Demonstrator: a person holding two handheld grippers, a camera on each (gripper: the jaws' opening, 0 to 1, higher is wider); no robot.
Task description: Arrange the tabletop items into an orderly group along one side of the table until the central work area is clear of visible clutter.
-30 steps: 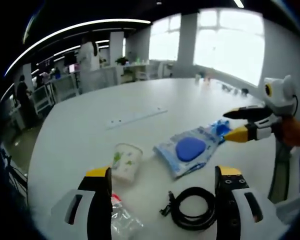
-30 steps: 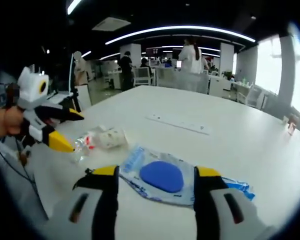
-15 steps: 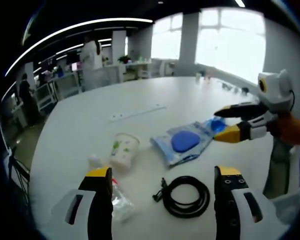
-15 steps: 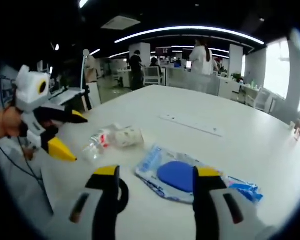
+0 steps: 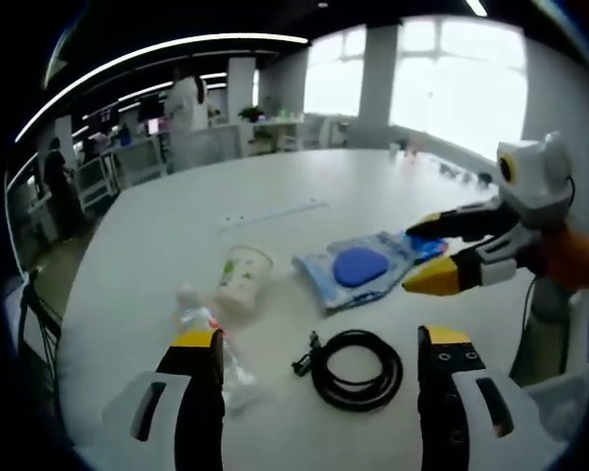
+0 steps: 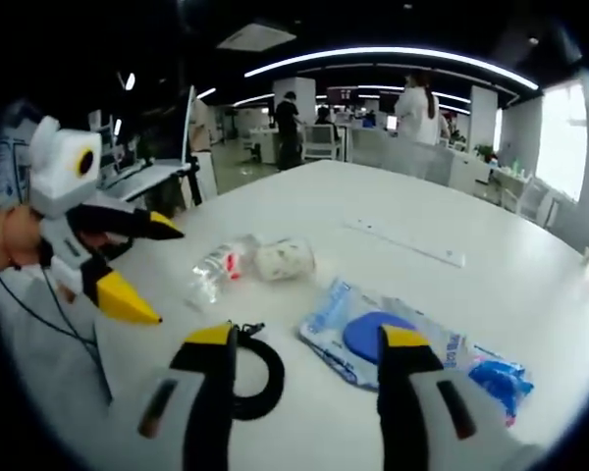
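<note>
1. A clear packet (image 5: 358,271) with a blue pad inside lies flat mid-bench (image 5: 177,235), its long axis running from the paper cup (image 5: 240,278) toward the right gripper (image 5: 427,257).
2. The cup lies tipped on its side, just beside a clear plastic bottle (image 5: 204,329) lying flat.
3. A black cable coil (image 5: 356,368) rests near the left gripper (image 5: 309,339).
4. Both grippers hang above the bench with jaws spread wide, holding nothing.

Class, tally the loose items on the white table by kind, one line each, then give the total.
Paper cup, on its side: 1
Plastic bottle, lying down: 1
Coiled black cable: 1
Clear packet with a blue pad: 1
Total: 4
</note>
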